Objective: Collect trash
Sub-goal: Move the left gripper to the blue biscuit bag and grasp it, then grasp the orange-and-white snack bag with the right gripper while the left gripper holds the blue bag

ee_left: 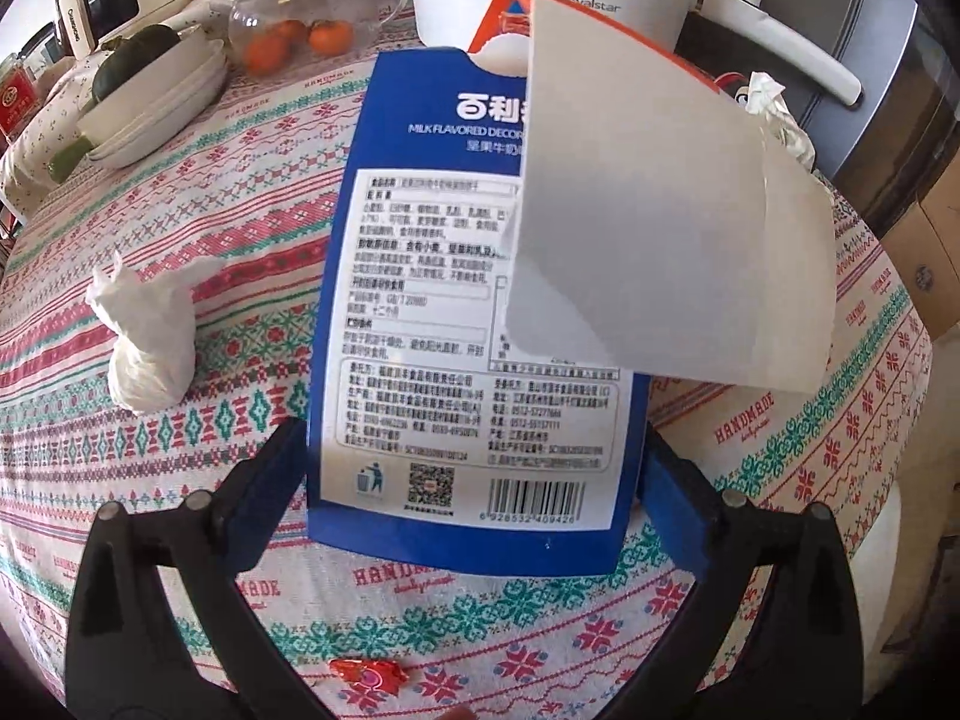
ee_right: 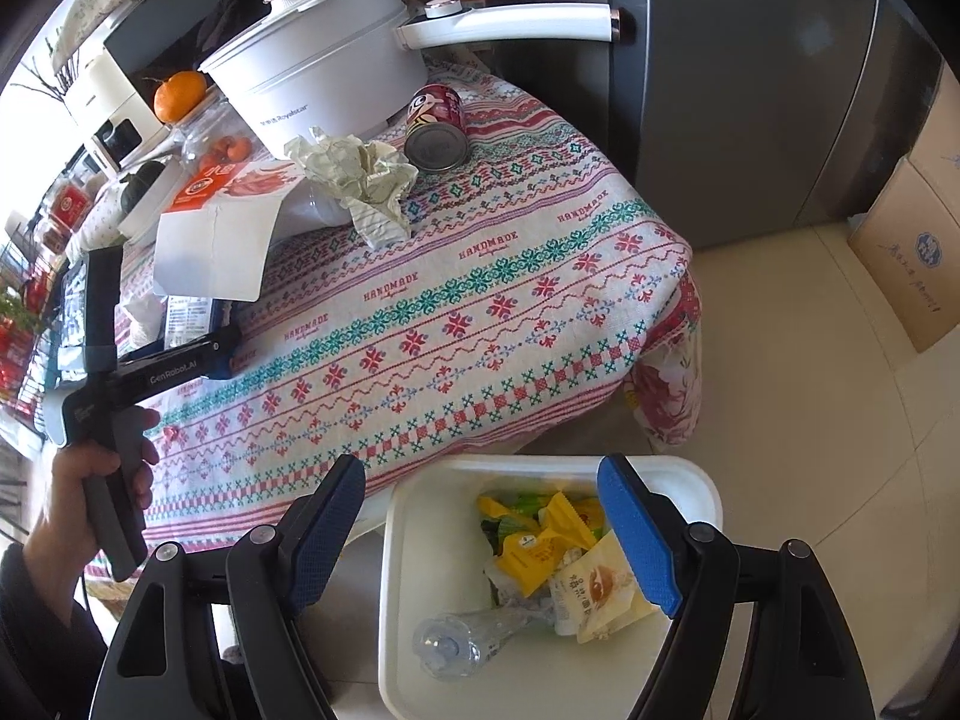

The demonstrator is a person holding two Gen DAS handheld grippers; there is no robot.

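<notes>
A blue biscuit box (ee_left: 480, 276) lies flat on the patterned tablecloth, label side up. My left gripper (ee_left: 474, 456) is open wide, its blue pads (ee_left: 282, 468) on either side of the box's near end. A white flap of an orange-and-white carton (ee_left: 660, 210) overlaps the box's far right. A crumpled tissue (ee_left: 144, 336) sits to the left, a red candy wrapper (ee_left: 369, 675) near the table edge. My right gripper (ee_right: 480, 540) hangs open and empty over a white trash bin (ee_right: 396, 540) holding wrappers and a plastic bottle (ee_right: 468, 636). Crumpled paper (ee_right: 354, 180) and a red can (ee_right: 435, 129) lie on the table.
A white electric pot (ee_right: 312, 78), a glass teapot (ee_left: 318, 6) with oranges and stacked plates (ee_left: 156, 96) crowd the table's far side. A grey fridge (ee_right: 750, 90) stands behind, cardboard boxes (ee_right: 906, 252) on the floor. A hand (ee_right: 102, 468) holds the left gripper.
</notes>
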